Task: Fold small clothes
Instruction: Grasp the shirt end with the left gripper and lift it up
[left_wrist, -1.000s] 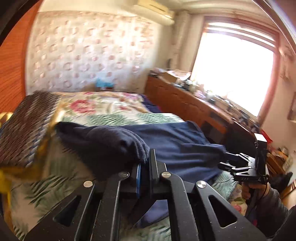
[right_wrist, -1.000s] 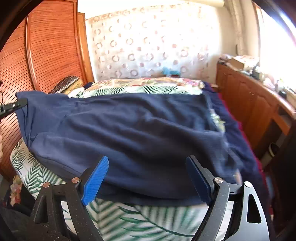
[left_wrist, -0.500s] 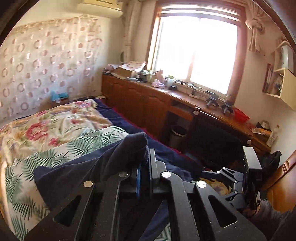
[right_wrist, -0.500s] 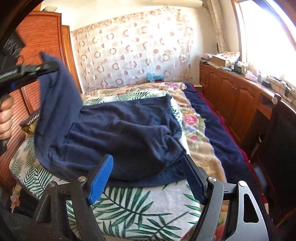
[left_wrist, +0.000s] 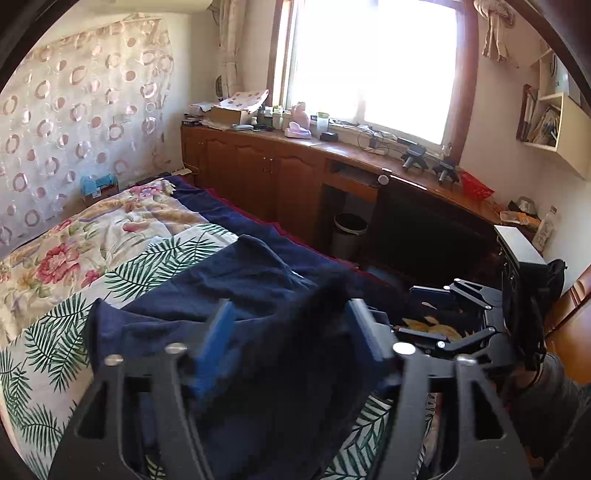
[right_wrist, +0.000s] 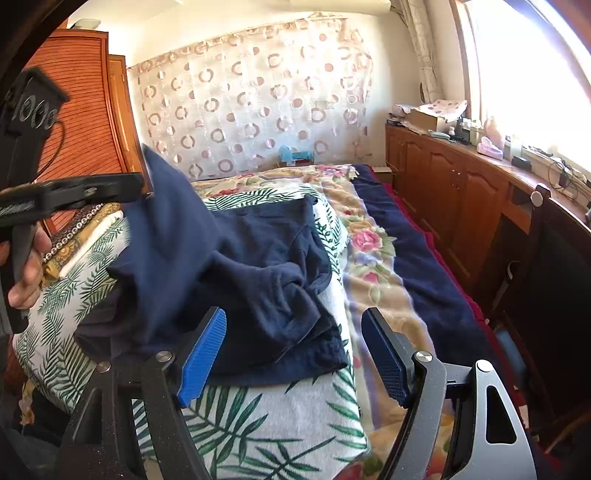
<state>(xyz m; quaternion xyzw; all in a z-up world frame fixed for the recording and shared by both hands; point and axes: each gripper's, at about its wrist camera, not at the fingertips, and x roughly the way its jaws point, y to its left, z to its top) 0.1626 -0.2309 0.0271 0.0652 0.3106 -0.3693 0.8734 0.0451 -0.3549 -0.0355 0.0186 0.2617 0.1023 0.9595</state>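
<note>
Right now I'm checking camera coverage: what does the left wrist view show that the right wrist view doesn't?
Only the left wrist view: the bin under the desk, the wall shelf, and the right gripper from outside. Only the right wrist view: the wardrobe, the left gripper from the side, its jaws opening with navy cloth still draped there. Both: the navy garment, the leaf-print cover, the circle curtain.

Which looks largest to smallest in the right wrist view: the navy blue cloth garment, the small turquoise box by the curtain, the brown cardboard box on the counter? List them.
1. Navy blue cloth garment, nearest the camera.
2. Brown cardboard box.
3. Turquoise box; these two look nearly alike.
</note>
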